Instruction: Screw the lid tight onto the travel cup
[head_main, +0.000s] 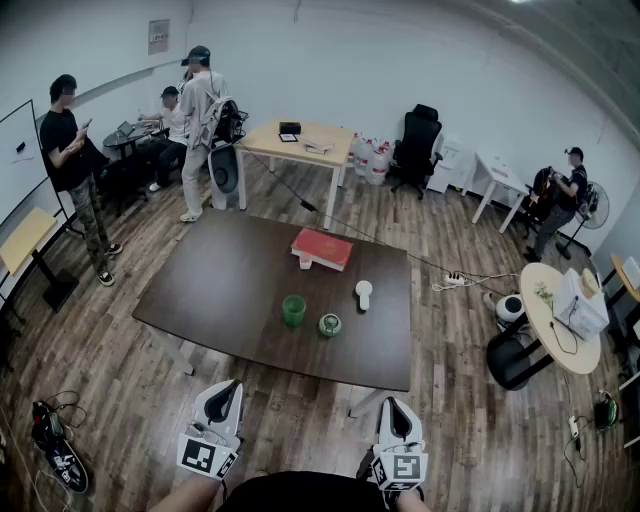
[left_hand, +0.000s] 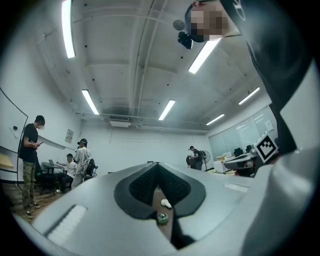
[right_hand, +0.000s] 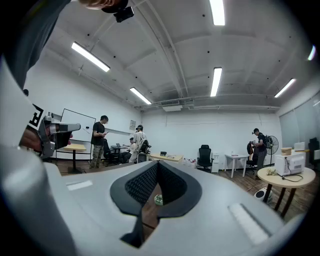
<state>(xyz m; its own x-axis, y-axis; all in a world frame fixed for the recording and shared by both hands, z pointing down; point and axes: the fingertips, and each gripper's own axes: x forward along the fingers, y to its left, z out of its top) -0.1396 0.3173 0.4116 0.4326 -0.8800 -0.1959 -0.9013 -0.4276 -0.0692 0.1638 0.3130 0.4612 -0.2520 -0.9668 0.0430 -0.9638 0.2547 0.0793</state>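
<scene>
A green travel cup (head_main: 293, 310) stands upright and lidless on the dark brown table (head_main: 220, 290). Its round green lid (head_main: 330, 324) lies flat just to the right of the cup. Both grippers hang low at the near side, short of the table's edge and well away from both. My left gripper (head_main: 224, 392) is shut and holds nothing, and so is my right gripper (head_main: 395, 410). Through the closed jaws in the left gripper view (left_hand: 157, 165) I see the lid (left_hand: 162, 217). In the right gripper view (right_hand: 158, 164) the lid (right_hand: 158, 200) shows too.
A red book (head_main: 322, 248) and a small white object (head_main: 364, 292) also lie on the table. Several people stand or sit at the back left, one at the far right. A light wooden table (head_main: 300, 140), a black office chair (head_main: 415, 150) and a round table (head_main: 560, 320) ring the room.
</scene>
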